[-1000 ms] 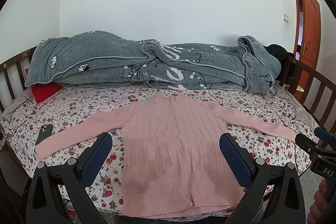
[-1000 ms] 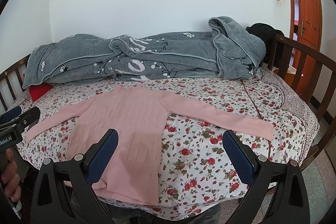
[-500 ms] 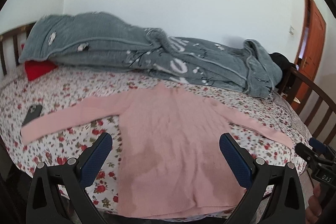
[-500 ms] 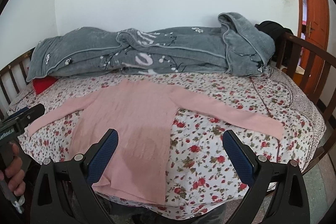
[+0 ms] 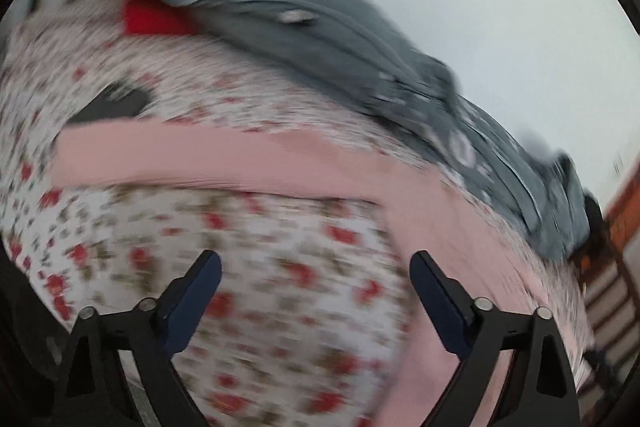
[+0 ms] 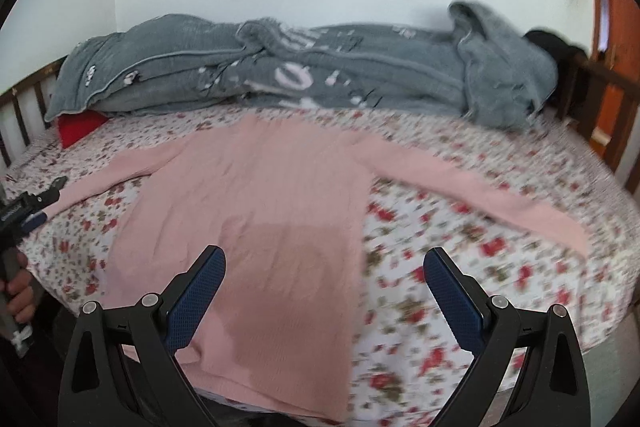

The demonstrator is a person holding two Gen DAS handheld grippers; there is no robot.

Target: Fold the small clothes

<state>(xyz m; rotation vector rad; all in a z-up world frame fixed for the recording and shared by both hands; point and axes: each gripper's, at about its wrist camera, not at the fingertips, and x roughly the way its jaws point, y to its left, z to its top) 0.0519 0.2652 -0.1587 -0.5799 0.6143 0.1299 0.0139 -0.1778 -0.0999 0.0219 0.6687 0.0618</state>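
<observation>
Two claws: left claw [image 5: 314, 267] and right claw [image 6: 324, 263] are both spread wide, nothing between the dark blue textured pads, neither touching cloth.
Sweater spot: pink sweater [image 6: 256, 211] lies flat and spread out on the bed [image 6: 460, 291], hem toward 6 o'clock at the near edge, neck toward 12, one sleeve out to 9 and the other to 3.
Left view: pretty smeared, but one sleeve [image 5: 192, 159] crosses from 9 o'clock just past the left claw, with only floral sheet between the pads.
How it'll handle: guessing light, floppy and a bit stretchy, so it'll drape and sag rather than keep any shape. Not fragile, not slippery on that cotton-looking sheet.
Where to grab: I'd pinch a sleeve near the cuff, or the hem corners. One layer only.
Texture: ribbed or cable knit, soft matte look, darker patch on the lower body.
Other stuff: dark flat object, maybe a phone [image 5: 112, 105], beside the sleeve end.
Far end: bunched gray quilt [image 6: 304, 75] with white print at 12 o'clock, red cushion [image 6: 80, 127] peeking out at 10, wooden rails [image 6: 24, 107] behind.
</observation>
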